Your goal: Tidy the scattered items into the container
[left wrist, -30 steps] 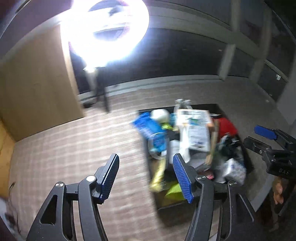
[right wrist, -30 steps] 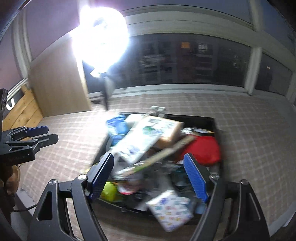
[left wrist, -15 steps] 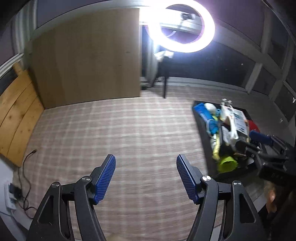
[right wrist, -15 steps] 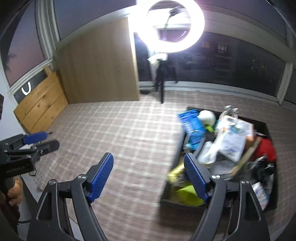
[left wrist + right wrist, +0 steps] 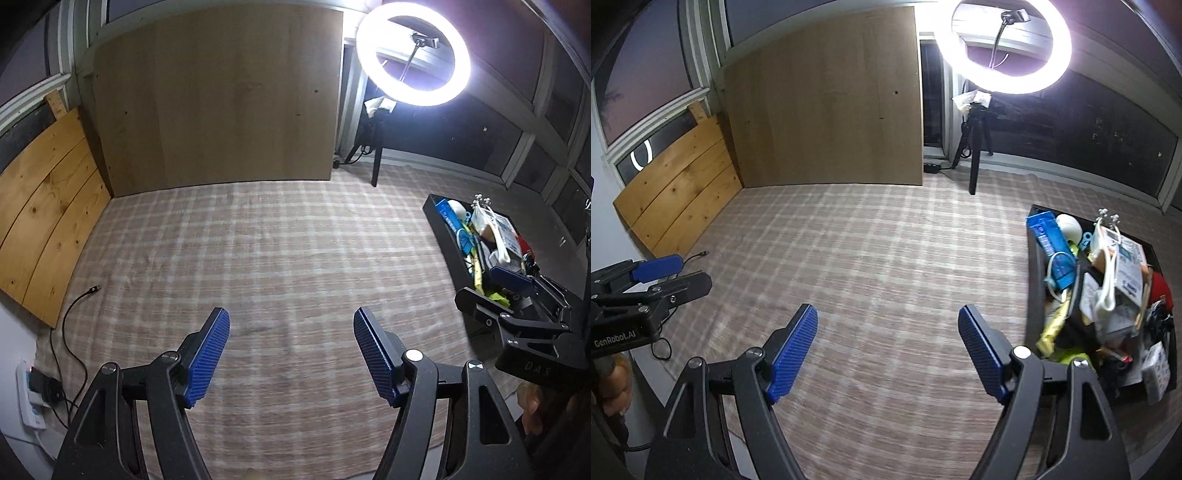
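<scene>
The black container [image 5: 1032, 288] is sitting at the right edge of both views, resting on the checked cloth of the table [image 5: 871, 266], and it is looking crammed. Items are heaping above its rim: a blue packet [image 5: 1049, 236] and a white ball-like thing [image 5: 1067, 225] at the far end, a pale printed bag [image 5: 1126, 266] leaning over the middle, something red [image 5: 1161, 288] behind it, a yellow wrapper [image 5: 1054, 328] and a lime-green piece [image 5: 1071, 356] along the near wall, and a small patterned box [image 5: 1156, 369] at the near corner. What is lying deeper in the pile is not showing.

Judging from this, the tidying is looking practically finished: the cloth across the middle and left of both frames is carrying no loose item, only a dark cable [image 5: 74, 306] trailing in at the lower left of the left wrist view. Nothing seems to be left to collect, as far as these views are reaching.

The left gripper [image 5: 291, 356] is hanging over bare cloth, well apart from the container, its jaws having just been opening and standing released with nothing between them. The right gripper [image 5: 886, 354] is likewise standing wide and carrying nothing, with the container just beside its right finger in the frame. A ring light [image 5: 1004, 44] is glaring at the upper right, and wooden boards [image 5: 827, 96] are leaning behind
</scene>
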Available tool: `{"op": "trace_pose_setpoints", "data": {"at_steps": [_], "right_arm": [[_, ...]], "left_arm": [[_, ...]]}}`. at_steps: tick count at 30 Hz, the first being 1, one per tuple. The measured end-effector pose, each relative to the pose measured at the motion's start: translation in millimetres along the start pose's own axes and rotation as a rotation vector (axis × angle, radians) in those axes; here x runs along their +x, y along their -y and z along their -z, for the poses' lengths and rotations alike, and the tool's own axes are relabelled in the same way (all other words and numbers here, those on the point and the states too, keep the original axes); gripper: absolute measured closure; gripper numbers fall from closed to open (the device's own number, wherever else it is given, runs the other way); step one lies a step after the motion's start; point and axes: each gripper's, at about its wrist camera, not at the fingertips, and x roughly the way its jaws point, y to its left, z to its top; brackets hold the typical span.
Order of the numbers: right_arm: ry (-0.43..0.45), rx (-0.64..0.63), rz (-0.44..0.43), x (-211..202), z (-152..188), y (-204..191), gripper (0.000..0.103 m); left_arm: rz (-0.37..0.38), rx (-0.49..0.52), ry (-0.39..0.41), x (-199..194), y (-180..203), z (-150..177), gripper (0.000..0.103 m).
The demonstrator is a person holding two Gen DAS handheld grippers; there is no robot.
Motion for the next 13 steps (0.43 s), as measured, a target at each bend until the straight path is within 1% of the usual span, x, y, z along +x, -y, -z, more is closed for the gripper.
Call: {"op": "trace_pose_setpoints", "data": {"at_steps": [5,13], "right_arm": [[-0.028,0.014,0.012,15,6,-16,0.025],[-0.051,0.017,0.04,34,10,-22,0.025]], "left_arm": [[0.011,-0.008,-0.022,11,-18,2,0.035],[0.014,-0.005,-0.038,27,-25,7,0.035]]}}
